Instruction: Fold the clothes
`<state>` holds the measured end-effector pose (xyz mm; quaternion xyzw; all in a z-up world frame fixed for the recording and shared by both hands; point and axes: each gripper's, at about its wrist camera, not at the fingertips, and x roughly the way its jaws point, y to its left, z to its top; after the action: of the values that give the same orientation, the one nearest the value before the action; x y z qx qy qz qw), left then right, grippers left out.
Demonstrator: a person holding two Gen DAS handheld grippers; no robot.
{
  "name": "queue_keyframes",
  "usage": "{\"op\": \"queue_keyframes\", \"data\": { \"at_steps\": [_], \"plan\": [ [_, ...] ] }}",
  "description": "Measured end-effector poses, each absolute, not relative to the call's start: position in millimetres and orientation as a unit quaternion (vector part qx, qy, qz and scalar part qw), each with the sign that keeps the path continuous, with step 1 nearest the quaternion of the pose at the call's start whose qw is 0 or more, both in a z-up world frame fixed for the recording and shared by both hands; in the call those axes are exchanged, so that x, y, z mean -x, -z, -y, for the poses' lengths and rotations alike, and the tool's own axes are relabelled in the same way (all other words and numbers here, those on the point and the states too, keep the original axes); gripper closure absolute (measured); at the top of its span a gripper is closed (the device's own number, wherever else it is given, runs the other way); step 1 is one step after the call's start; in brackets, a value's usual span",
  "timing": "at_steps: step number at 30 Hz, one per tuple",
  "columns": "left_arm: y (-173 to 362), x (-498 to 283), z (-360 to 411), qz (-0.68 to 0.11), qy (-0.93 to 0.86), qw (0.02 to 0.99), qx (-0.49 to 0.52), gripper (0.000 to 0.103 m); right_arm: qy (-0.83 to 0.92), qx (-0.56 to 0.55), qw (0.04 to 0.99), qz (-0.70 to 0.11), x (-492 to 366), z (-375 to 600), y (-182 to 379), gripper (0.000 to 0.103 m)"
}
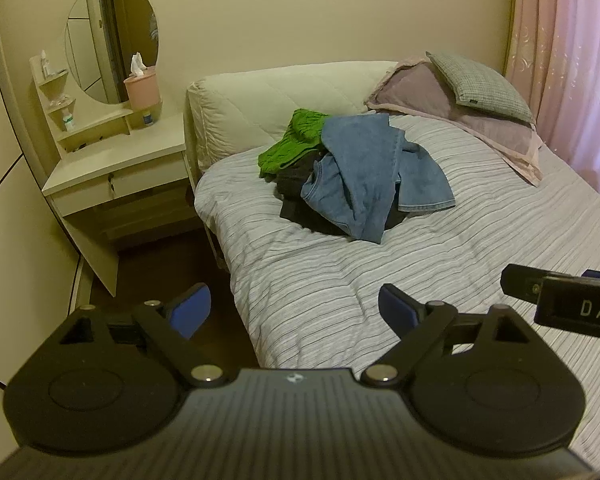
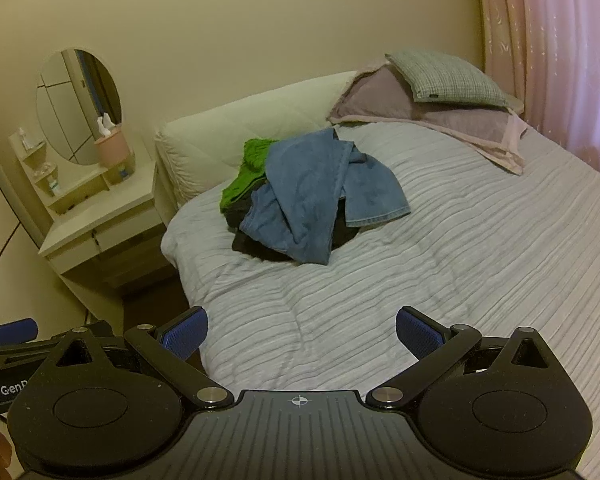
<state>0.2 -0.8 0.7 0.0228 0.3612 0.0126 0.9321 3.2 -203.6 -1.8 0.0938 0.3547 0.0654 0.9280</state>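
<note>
A bed (image 1: 380, 280) under a striped grey cover filled the room, two pillows (image 1: 460, 108) stacked at its head beside a pink curtain (image 1: 572, 60). A heap of unfolded clothes (image 1: 356, 176), blue denim over dark and green garments, lay mid-mattress, well apart from both tools. The left gripper (image 1: 294, 312) and right gripper (image 2: 302, 336) hung over the bed's near end, jaws spread wide, nothing between them.
</note>
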Motion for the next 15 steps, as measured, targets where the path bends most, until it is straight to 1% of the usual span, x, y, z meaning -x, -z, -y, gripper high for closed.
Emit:
{"op": "queue_keyframes", "data": {
  "at_steps": [8, 15],
  "plan": [
    [8.5, 5.1, 2.8, -0.357, -0.014, 0.934, -0.021, 0.013, -0.064, -0.094, 0.931, -0.347, -0.8, 202.7, -1.9, 0.0],
    [1.7, 4.0, -2.4, -0.361, -0.015, 0.932, -0.017, 0.013, -0.064, -0.096, 0.931, -0.345, 2.0, 203.0, 2.8, 0.0]
  ]
}}
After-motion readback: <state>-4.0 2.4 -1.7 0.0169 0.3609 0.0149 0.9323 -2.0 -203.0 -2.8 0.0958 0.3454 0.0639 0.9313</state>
